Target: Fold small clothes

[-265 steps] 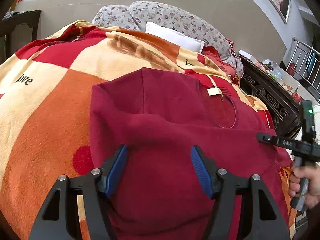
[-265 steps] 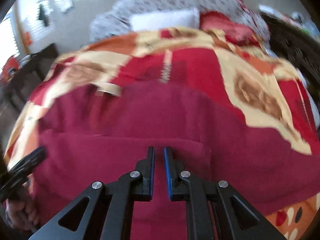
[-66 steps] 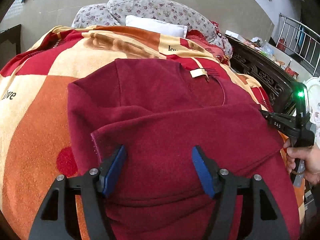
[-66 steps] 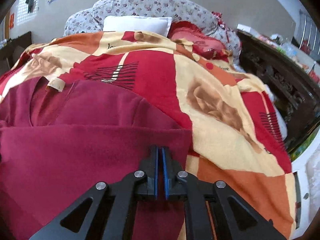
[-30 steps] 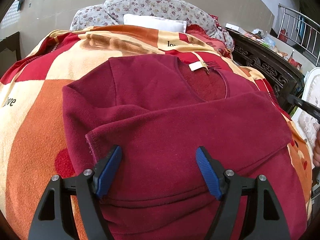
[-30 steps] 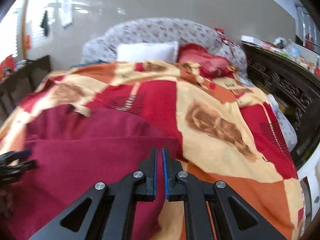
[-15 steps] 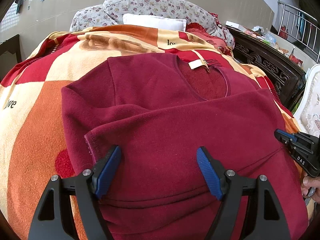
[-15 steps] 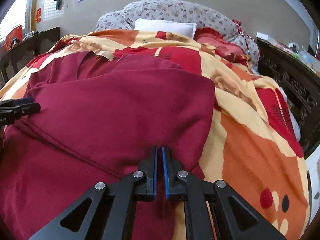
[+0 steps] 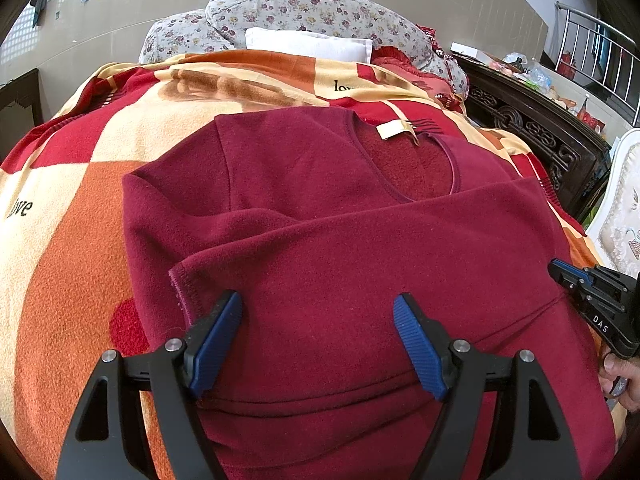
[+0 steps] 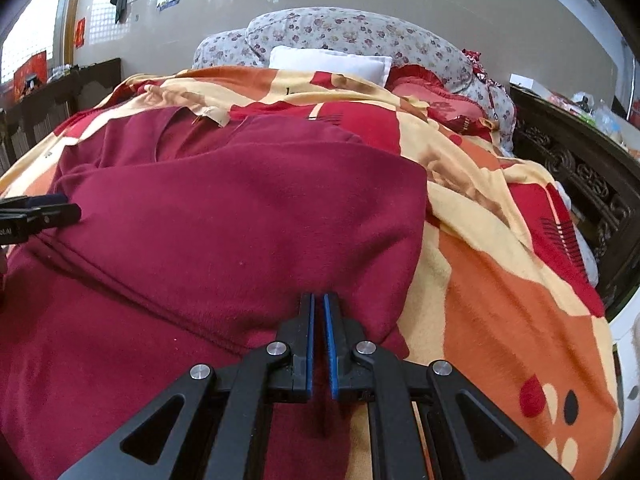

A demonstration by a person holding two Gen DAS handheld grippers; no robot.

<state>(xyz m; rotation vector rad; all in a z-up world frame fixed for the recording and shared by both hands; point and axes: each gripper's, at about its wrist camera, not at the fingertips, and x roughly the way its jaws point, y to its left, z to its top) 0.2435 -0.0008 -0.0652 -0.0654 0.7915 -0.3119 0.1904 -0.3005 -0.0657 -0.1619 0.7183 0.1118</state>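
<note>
My left gripper (image 9: 318, 312) apart over maroon sweater (image 9: 360, 248), clamping nothing. My right gripper (image 10: 319, 308) together at sweater's folded right edge, on blanket (image 10: 500, 280).

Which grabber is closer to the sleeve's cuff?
Left. The left gripper hovers open right by the cuff, which lies beside one of its jaws. The right gripper, jaws shut, is at the sweater's opposite side, far from the cuff.
</note>
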